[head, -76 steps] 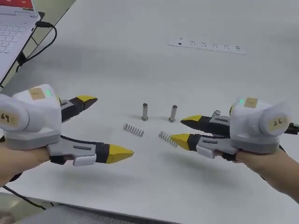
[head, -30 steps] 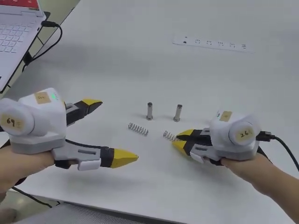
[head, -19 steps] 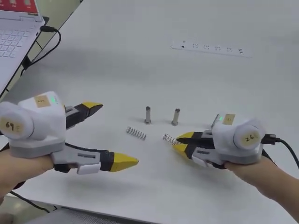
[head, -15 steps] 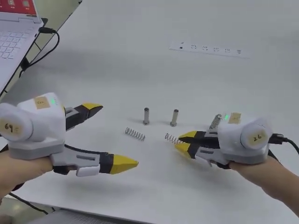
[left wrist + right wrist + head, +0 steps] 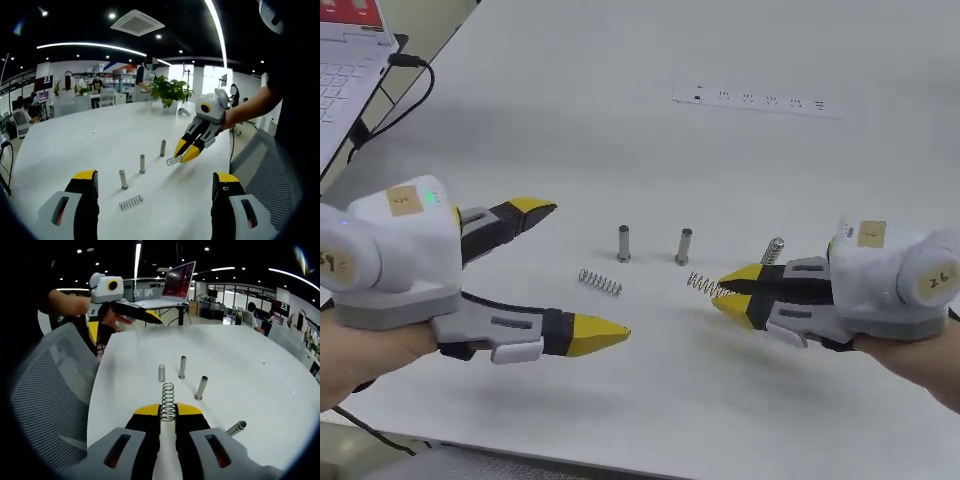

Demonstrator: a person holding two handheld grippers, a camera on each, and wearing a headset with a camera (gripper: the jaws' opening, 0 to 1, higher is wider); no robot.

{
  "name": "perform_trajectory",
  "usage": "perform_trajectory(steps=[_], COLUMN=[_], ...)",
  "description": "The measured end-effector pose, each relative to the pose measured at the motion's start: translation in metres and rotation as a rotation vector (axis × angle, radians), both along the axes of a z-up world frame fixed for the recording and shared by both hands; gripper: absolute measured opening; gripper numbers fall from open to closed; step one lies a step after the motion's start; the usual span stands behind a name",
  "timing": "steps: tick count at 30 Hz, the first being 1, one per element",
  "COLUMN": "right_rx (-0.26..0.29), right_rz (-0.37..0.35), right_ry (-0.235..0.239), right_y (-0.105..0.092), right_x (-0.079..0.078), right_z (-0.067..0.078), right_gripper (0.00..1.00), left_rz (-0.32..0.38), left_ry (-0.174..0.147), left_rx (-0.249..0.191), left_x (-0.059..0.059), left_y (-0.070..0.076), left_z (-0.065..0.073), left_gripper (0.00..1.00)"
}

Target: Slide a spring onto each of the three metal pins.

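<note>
Two bare metal pins [image 5: 624, 243] [image 5: 685, 246] stand upright mid-table. A third pin [image 5: 773, 250], to their right, wears a spring. A loose spring [image 5: 600, 283] lies in front of the left pin. My right gripper [image 5: 730, 290] is shut on another spring [image 5: 703, 285], held just above the table and sticking out past the tips; in the right gripper view this spring [image 5: 168, 399] stands between the shut jaws, pointing toward the bare pins [image 5: 182, 367] [image 5: 201, 387]. My left gripper [image 5: 575, 272] hovers wide open at the left, holding nothing, jaws apart in the left gripper view [image 5: 155, 175].
A laptop [image 5: 345, 60] with a black cable [image 5: 415, 85] sits at the far left corner. A white power strip [image 5: 755, 101] lies at the back. A mesh chair [image 5: 45, 405] stands off the table's near edge. People sit far back in the room.
My right gripper closed on the right-hand loose spring and lifted it off the table, drawing back to the right. The left gripper stayed open in place.
</note>
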State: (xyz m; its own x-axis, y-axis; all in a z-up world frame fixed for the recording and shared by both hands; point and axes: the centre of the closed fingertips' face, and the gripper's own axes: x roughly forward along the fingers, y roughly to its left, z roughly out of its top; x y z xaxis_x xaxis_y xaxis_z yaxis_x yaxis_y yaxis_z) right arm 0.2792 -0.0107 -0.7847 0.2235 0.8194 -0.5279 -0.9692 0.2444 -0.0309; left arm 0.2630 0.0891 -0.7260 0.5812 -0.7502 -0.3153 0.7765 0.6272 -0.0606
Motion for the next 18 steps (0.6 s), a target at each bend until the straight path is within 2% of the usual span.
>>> perform_trajectory(steps=[1, 2, 4, 11, 16, 18], right_rx=[-0.004, -0.006, -0.008, -0.008, -0.001, -0.001], right_rz=[0.009, 0.019, 0.031, 0.066, 0.088, 0.090], right_ry=[-0.003, -0.005, -0.007, -0.012, -0.020, -0.022], right_y=[-0.001, -0.001, -0.001, 0.000, 0.001, 0.001], right_x=[-0.001, -0.003, -0.005, -0.013, -0.016, -0.017], right_z=[0.001, 0.002, 0.004, 0.010, 0.013, 0.014], right_gripper=[0.08, 0.08, 0.08, 0.08, 0.08, 0.08], left_rz=[-0.013, -0.038, -0.059, -0.125, -0.162, -0.188], left_ry=[0.004, 0.023, 0.019, 0.034, 0.069, 0.082], left_rx=[-0.006, -0.020, -0.034, -0.027, -0.039, -0.042], left_x=[-0.001, -0.004, -0.006, -0.006, -0.003, -0.004], left_y=[-0.003, -0.008, -0.014, -0.033, -0.041, -0.046], left_z=[0.000, -0.001, 0.000, -0.006, -0.011, -0.013], left_gripper=[0.88, 0.84, 0.77, 0.76, 0.70, 0.63])
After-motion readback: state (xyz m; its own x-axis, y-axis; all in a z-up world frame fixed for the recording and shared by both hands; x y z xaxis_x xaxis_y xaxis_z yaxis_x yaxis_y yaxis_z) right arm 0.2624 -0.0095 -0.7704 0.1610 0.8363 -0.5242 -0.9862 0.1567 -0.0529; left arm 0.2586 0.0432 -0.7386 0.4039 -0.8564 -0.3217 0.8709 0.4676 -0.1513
